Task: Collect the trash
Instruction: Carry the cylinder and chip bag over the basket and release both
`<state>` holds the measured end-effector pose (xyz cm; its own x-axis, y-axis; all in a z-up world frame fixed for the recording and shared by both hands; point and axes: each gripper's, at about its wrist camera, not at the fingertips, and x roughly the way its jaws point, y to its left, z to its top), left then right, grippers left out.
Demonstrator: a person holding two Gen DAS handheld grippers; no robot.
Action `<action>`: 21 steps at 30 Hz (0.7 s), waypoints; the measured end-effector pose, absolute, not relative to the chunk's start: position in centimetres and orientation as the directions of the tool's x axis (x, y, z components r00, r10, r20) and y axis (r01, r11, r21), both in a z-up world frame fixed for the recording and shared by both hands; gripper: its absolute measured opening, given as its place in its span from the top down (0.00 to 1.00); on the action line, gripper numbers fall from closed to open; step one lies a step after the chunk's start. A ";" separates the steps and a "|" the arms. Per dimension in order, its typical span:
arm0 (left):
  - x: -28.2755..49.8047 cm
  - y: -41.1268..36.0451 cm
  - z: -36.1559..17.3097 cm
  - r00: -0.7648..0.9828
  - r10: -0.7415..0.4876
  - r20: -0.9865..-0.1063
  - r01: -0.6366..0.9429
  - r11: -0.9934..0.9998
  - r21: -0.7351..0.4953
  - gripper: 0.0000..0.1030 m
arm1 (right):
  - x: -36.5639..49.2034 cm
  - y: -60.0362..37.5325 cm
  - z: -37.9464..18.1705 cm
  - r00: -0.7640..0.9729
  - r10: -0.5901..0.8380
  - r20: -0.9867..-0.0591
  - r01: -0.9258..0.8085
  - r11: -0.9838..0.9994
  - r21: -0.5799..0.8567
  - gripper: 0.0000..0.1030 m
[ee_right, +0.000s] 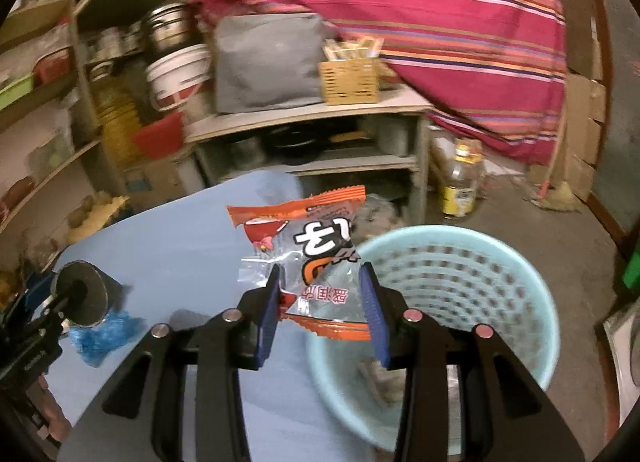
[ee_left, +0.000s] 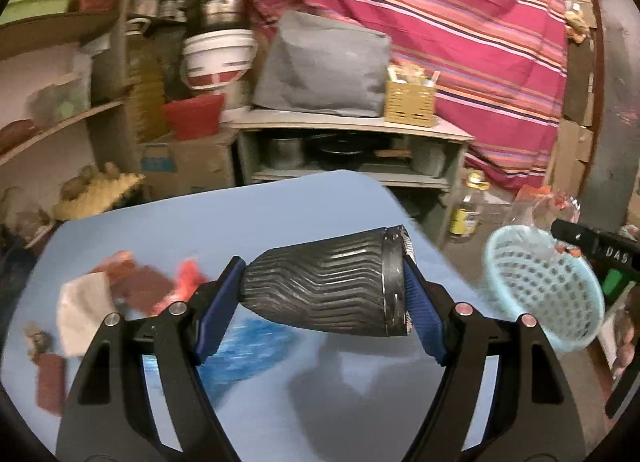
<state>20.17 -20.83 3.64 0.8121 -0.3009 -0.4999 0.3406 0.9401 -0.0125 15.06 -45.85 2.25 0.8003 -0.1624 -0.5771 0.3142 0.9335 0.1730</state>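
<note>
My left gripper (ee_left: 320, 302) is shut on a black ribbed paper cup (ee_left: 332, 286), held sideways above the blue table (ee_left: 260, 214). The cup also shows in the right wrist view (ee_right: 82, 292). My right gripper (ee_right: 320, 304) holds an orange and clear snack wrapper (ee_right: 308, 246) between its pads, at the near rim of the light blue trash basket (ee_right: 460, 262). The basket stands beside the table's right edge, with some trash at its bottom. It also shows in the left wrist view (ee_left: 544, 290). A blue crumpled wrapper (ee_left: 248, 346) lies on the table under the cup.
Brown, red and white scraps (ee_left: 120, 286) lie on the table's left part. Behind stand a shelf unit (ee_left: 352, 150) with a grey bag and a wicker box, a bottle (ee_left: 468, 206) on the floor, and a striped red cloth (ee_left: 440, 22).
</note>
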 end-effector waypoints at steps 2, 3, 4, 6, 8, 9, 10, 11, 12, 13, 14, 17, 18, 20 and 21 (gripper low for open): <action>20.1 -23.2 3.7 0.804 -0.321 -0.500 0.368 0.930 -0.005 0.27 | 14.4 -47.7 1.9 0.791 -0.186 -0.583 0.344 0.923 0.171 0.62; 20.1 -24.1 3.6 0.800 -0.330 -0.501 0.379 0.925 -0.003 0.27 | 13.9 -49.1 1.7 0.782 -0.206 -0.589 0.367 0.915 0.167 0.62; 20.0 -25.5 3.6 0.792 -0.345 -0.504 0.397 0.918 -0.004 0.27 | 13.6 -49.9 1.5 0.776 -0.217 -0.593 0.380 0.911 0.164 0.62; 20.0 -27.9 3.5 0.775 -0.374 -0.510 0.430 0.903 -0.010 0.27 | 12.8 -52.1 1.0 0.761 -0.242 -0.602 0.413 0.896 0.162 0.62; 19.8 -29.9 3.2 0.756 -0.401 -0.518 0.458 0.889 -0.020 0.27 | 12.1 -53.6 0.6 0.752 -0.255 -0.608 0.436 0.884 0.169 0.62; 19.7 -31.5 3.0 0.740 -0.421 -0.525 0.478 0.878 -0.029 0.27 | 11.6 -54.6 0.4 0.747 -0.261 -0.611 0.449 0.876 0.174 0.62; 19.6 -32.4 2.8 0.729 -0.433 -0.530 0.492 0.870 -0.034 0.27 | 11.4 -55.2 0.3 0.745 -0.265 -0.613 0.456 0.872 0.177 0.62; 19.4 -33.5 2.6 0.717 -0.448 -0.534 0.508 0.860 -0.039 0.27 | 11.1 -55.8 0.1 0.742 -0.270 -0.614 0.464 0.867 0.180 0.62; 19.2 -34.4 2.4 0.708 -0.459 -0.536 0.521 0.853 -0.042 0.27 | 11.0 -56.2 0.0 0.740 -0.273 -0.614 0.469 0.864 0.181 0.62; 19.1 -35.3 2.3 0.699 -0.470 -0.539 0.534 0.844 -0.043 0.27 | 10.8 -56.8 -0.1 0.738 -0.277 -0.615 0.475 0.861 0.183 0.62; 18.9 -36.3 2.1 0.691 -0.478 -0.543 0.546 0.837 -0.041 0.27 | 10.9 -57.1 -0.1 0.738 -0.278 -0.615 0.478 0.858 0.185 0.62; 18.6 -38.5 1.8 0.671 -0.494 -0.553 0.571 0.820 -0.038 0.27 | 10.8 -58.2 -0.6 0.731 -0.278 -0.623 0.493 0.847 0.199 0.62; 18.6 -38.9 1.7 0.665 -0.498 -0.556 0.577 0.816 -0.041 0.27 | 10.8 -58.6 -0.8 0.728 -0.277 -0.627 0.498 0.842 0.206 0.62; 18.6 -39.5 1.6 0.655 -0.506 -0.561 0.586 0.809 -0.047 0.27 | 10.7 -58.7 -0.9 0.725 -0.280 -0.630 0.503 0.839 0.207 0.62; 18.6 -39.8 1.5 0.651 -0.509 -0.563 0.589 0.807 -0.048 0.27 | 10.6 -58.7 -1.0 0.724 -0.281 -0.630 0.506 0.838 0.207 0.62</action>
<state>18.63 -39.77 1.48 0.6510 -0.5088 -0.5633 0.5891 0.8067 -0.0480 10.64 -58.68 -0.96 0.7238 -0.2814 -0.6300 0.5057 0.8376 0.2068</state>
